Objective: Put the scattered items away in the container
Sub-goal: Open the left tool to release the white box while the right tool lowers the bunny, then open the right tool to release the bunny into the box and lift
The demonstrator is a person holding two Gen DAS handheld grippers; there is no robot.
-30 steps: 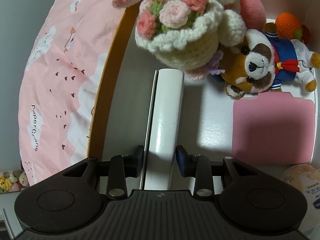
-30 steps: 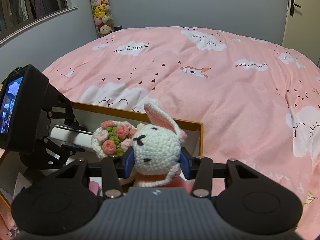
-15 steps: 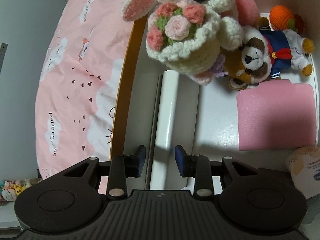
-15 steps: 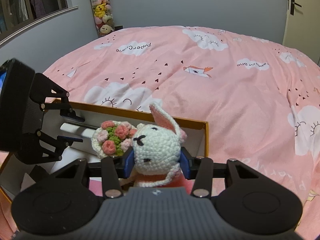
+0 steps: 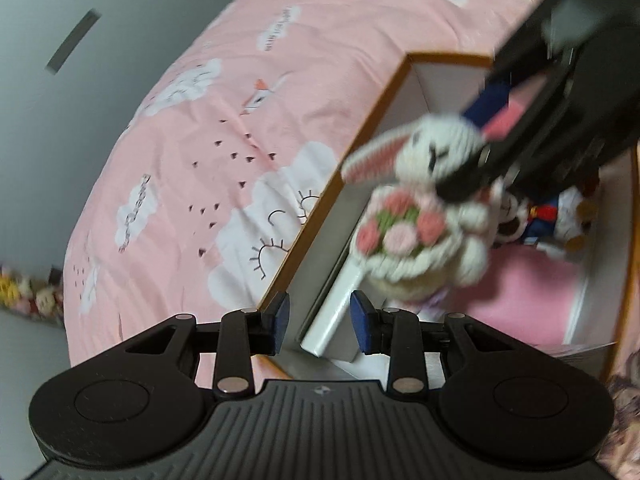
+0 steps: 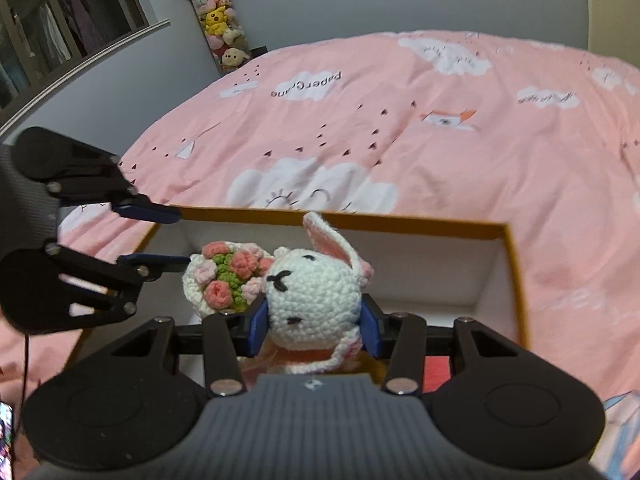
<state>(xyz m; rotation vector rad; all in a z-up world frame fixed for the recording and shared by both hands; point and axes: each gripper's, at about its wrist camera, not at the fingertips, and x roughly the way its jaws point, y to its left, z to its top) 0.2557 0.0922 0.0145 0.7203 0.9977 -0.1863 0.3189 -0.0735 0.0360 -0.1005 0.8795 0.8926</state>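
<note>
Right gripper (image 6: pixel 314 330): blue pads clamped on the round head of a crocheted white bunny (image 6: pixel 312 292), held over the open box (image 6: pixel 516 280). The yarn is coarse-stitched; the ears are pink-lined; it carries a knitted bouquet of pink roses and green leaves. Left gripper (image 5: pixel 320 320): jaws apart, nothing between them, above the box's near corner. The box has orange rims and white walls, and sits on a pink quilt (image 6: pixel 400 128) printed with white clouds, small hearts and "PaperCrane". Grey walls; a tube of plush toys (image 6: pixel 218 20) stands in the corner.
</note>
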